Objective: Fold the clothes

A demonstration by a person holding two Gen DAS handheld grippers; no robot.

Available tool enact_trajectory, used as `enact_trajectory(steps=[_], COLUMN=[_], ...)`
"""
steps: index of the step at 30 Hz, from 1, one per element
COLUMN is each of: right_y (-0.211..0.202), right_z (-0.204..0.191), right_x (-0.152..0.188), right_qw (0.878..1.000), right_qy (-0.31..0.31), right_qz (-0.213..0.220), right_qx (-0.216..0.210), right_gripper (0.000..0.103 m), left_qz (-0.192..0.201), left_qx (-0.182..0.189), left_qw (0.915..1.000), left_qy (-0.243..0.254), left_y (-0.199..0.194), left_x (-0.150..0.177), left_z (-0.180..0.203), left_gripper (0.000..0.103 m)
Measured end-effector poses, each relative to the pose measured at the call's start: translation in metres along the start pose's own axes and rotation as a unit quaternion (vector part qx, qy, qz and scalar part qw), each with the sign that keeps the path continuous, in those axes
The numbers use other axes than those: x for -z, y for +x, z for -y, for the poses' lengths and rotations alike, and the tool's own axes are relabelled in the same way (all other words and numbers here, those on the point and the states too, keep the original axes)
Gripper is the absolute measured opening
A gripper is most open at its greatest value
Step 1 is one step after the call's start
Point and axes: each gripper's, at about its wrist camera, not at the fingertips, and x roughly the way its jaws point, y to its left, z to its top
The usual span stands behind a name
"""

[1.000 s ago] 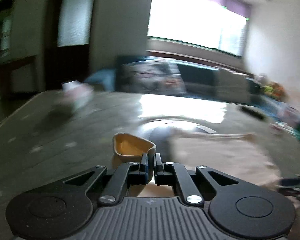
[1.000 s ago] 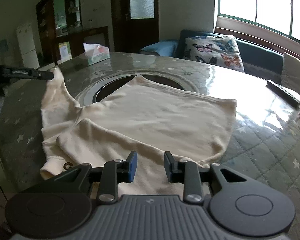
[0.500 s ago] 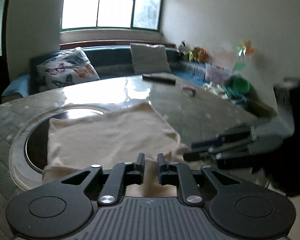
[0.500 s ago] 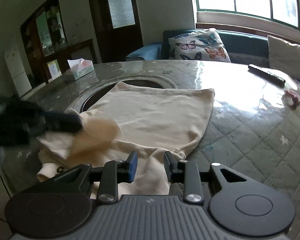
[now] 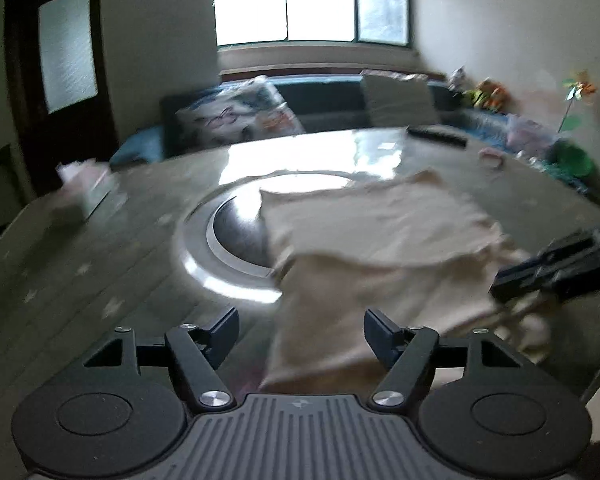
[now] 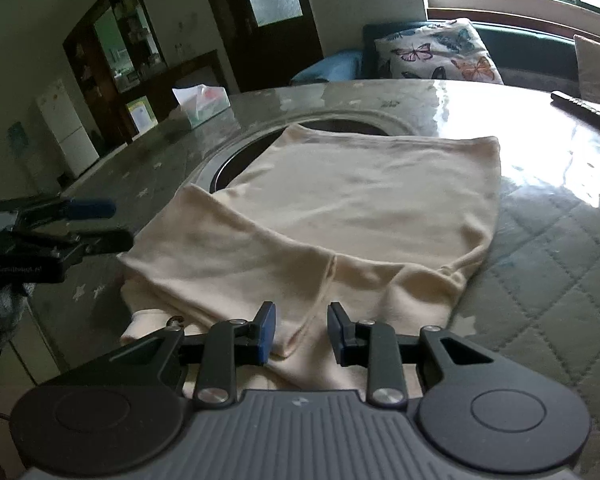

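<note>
1. Cream-coloured shirt (image 6: 340, 216) lies partly folded on the round grey bench (image 6: 548, 248), its far half spread over the dark round inset (image 5: 236, 236) at the bench's middle, its near edge hanging over the bench rim.
2. Left tongs (image 5: 300, 328) are held low and level, pointing across the bench toward the window (image 5: 312, 0); the shirt's near flap lies under and just ahead of them.
3. Their jaws are spread wide and grasp nothing. This view is blurred.
4. Right tongs (image 6: 302, 332) hover over the shirt's near edge, aimed along the shirt toward the butterfly pillow (image 6: 440, 52).
5. Their jaws stand partly apart, a seam ridge of the shirt showing between them; whether the pads touch the fabric, I cannot tell.
6. Seen from the right wrist, the left tongs (image 6: 112, 224) sit just left of the shirt, apart from it.
</note>
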Motion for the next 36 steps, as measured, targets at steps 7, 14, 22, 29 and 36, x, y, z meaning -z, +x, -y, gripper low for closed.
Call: enact_trajectory(steps=[7, 14, 22, 29, 36], right_y=[0.003, -0.033, -0.074, -0.086, -0.072], right_z=[-0.009, -0.021, -0.017, -0.039, -0.017], right_x=[-0.005, -0.025, -0.033, -0.057, -0.027], right_qw=[1.000, 0.998, 0.989, 0.977, 0.985], right_qy=[-0.001, -0.037, -0.068, -0.143, -0.100], right_qz=[-0.006, 0.049, 0.100, 0.119, 0.075], right_qx=[0.012, 0.032, 0.085, 0.105, 0.117], right_gripper=[0.005, 0.004, 0.004, 0.004, 0.006], left_qz=[-0.020, -0.018, -0.011, -0.018, -0.017], left_qx=[-0.013, -0.018, -0.045, -0.049, -0.048], left_qw=[0.9997, 0.9996, 0.9980, 0.9982, 0.9985], left_qy=[0.003, 0.014, 0.043, 0.028, 0.023], left_y=[0.004, 0.012, 0.014, 0.017, 0.013], left_x=[0.022, 0.025, 0.028, 0.027, 0.030], left_z=[0.001, 0.006, 0.011, 0.006, 0.002], left_gripper=[0.078, 0.079, 0.079, 0.080, 0.080])
